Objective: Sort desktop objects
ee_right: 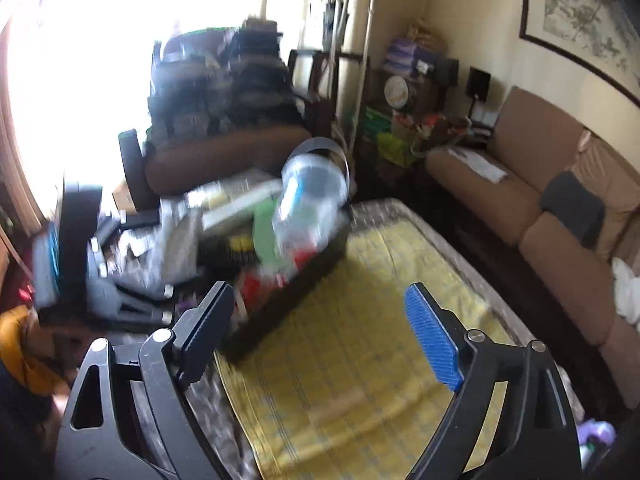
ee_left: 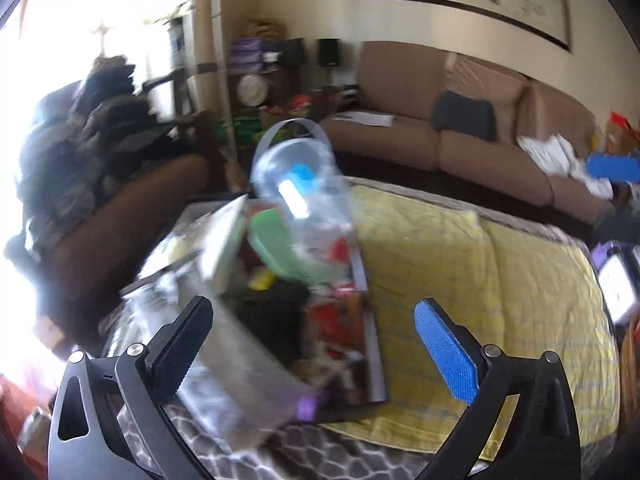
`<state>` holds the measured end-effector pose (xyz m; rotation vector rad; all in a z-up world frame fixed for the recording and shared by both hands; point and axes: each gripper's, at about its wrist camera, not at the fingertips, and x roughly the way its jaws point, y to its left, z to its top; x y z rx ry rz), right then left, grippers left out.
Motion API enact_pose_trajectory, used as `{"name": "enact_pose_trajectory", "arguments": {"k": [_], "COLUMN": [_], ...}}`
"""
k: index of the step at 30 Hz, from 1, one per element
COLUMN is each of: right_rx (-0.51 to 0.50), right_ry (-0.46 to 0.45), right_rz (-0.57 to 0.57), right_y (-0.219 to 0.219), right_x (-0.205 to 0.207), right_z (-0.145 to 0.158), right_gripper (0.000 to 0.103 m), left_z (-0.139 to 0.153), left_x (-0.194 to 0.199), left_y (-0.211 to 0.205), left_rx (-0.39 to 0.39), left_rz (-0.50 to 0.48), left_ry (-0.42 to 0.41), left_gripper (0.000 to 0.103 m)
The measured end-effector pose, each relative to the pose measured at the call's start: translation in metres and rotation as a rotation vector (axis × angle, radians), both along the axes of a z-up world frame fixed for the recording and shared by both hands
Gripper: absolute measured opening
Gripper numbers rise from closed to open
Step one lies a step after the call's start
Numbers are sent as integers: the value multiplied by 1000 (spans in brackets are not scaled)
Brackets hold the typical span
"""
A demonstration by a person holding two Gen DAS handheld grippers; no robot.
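A dark bin (ee_left: 374,344) stands on the table, crammed with objects: a clear plastic jar with a grey handle (ee_left: 298,184), a green item (ee_left: 276,240), red packets (ee_left: 332,316). It also shows in the right wrist view (ee_right: 288,304) with the jar (ee_right: 312,196) on top. My left gripper (ee_left: 320,344) is open and empty, just in front of the bin. My right gripper (ee_right: 324,332) is open and empty, over the yellow cloth (ee_right: 360,380) beside the bin. Both views are blurred.
A yellow cloth (ee_left: 460,280) covers the patterned table. Loose clear bags and papers (ee_right: 168,248) lie left of the bin. A brown sofa (ee_left: 460,128) stands behind, a piled armchair (ee_right: 224,120) at the back left. A phone or tablet (ee_left: 616,284) lies at the right edge.
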<state>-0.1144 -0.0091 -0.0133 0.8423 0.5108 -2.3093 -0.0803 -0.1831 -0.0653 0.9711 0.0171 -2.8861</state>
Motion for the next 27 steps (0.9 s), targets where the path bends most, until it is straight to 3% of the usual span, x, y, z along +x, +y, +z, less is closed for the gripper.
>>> {"name": "enact_pose_trajectory", "arguments": {"k": [3,5,7,10,13,18,19,21,23,27], "right_rx": [87,107,53,-85,-219,-342,-366,-400,-451,-609], "right_ry": [-31,-23,-31,-150,-276,-444,-488,-589,-699,-868], "right_rz": [-26,-59,-110,-255,-388,-586,-621,-657,-629,-520], "right_y": [13,31,62,125,185,248,257,261,256,229], "right_x": [16,22,23,17,13,2,-3,-13,-27,-56], "right_z": [-32,-47,-54,-70,-94,-132,-140,-158,-172,-189], "right_gripper": [86,86,86,86,86,86,86,86,86,86], "left_z": [4,3,0,-12,-28,-71,-79,-97,-113,-130], "left_x": [0,-1,-2,-8,-16,-29,-34,-37,-39,-41], "left_y": [33,49,61,77,90,101,102,112,122,139], "left_rx": [31,53,107,219,262,343,334,245,164,73], "left_rz": [-110,-105,-97,-175,-223,-232,-227,-226,-236,-306], "left_ry": [-7,-28,-52,-126,-211,-388,-410,-468,-512,-544], "left_gripper": [103,103,103,103,103,101,95,79,66,58]}}
